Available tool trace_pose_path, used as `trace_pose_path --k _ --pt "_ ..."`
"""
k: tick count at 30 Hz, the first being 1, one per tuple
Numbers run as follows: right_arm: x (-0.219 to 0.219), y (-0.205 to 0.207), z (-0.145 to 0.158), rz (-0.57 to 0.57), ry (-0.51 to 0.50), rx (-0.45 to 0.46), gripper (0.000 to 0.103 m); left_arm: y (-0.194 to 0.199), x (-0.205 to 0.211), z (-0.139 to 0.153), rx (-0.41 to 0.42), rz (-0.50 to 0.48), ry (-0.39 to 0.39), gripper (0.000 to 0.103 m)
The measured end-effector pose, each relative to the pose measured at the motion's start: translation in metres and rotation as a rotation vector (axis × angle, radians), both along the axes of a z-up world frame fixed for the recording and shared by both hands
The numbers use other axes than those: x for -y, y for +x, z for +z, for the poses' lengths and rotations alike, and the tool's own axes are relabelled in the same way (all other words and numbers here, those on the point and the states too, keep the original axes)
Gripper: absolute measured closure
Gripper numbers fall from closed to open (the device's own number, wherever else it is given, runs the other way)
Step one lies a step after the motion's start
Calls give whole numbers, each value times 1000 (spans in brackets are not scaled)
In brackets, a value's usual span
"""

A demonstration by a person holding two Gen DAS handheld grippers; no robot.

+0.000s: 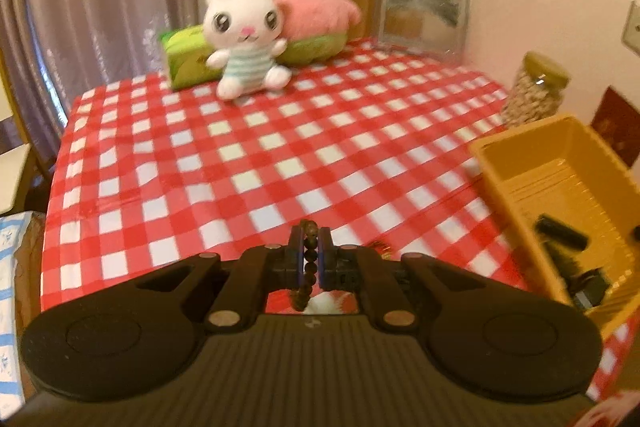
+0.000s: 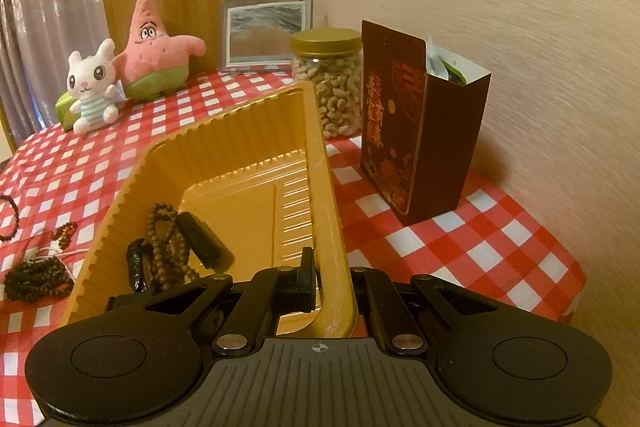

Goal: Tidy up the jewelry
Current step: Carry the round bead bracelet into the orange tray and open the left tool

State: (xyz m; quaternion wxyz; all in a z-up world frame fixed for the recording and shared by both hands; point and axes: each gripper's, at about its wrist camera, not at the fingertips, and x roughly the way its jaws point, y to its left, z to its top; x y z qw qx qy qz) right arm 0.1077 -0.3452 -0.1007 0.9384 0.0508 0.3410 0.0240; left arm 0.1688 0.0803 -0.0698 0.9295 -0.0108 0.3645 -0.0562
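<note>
Left gripper [image 1: 310,251] is clamped nearly shut on a dark brown beaded bracelet [image 1: 311,241]; the strand runs up between the pads and dangles below them, clear of the red-and-white checked tablecloth [image 1: 240,155]. Pinching one short section lets the rest of the loop hang free, so it should drop in cleanly.

Right gripper [image 2: 329,281] is closed on the near wall of the yellow ribbed plastic tray [image 2: 320,147], one finger inside and one outside. Likely purpose: it pins the light tray so it doesn't skid while pieces go in.

Inside the tray, near its left wall: a long string of small brown wooden beads [image 2: 168,247], a black cylindrical piece [image 2: 202,239] and a dark twisted bracelet [image 2: 136,263].

Left of the tray, on the cloth: a heap of dark beaded strands [image 2: 36,277], a small orange-red beaded piece [image 2: 64,231], plus a dark bead loop [image 2: 10,219] cut by the frame edge. These are not yet sorted.

Judgement: task roughly midway; next the held bracelet has to travel toward the tray, which sits to the left gripper's right.
</note>
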Motion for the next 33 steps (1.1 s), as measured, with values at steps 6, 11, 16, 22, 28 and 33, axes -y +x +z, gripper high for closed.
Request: trace_pose_path --k 6,11,16,22,28,33 --pt "0 -1 1 5 6 6 99 -10 35 27 52 -99 -60 97" --pt "1 -1 1 9 11 11 99 -12 77 32 46 -226 -122 97" --pt "0 -2 2 16 8 16 99 -10 123 29 37 -329 -182 97" --pt "-1 -3 2 16 8 16 99 -2 165 16 5 -410 -208 97" --pt "-2 -3 3 15 10 14 99 10 186 7 -29 -432 -234 97" --pt "-2 -3 2 14 12 13 99 13 183 13 -9 -419 -239 81"
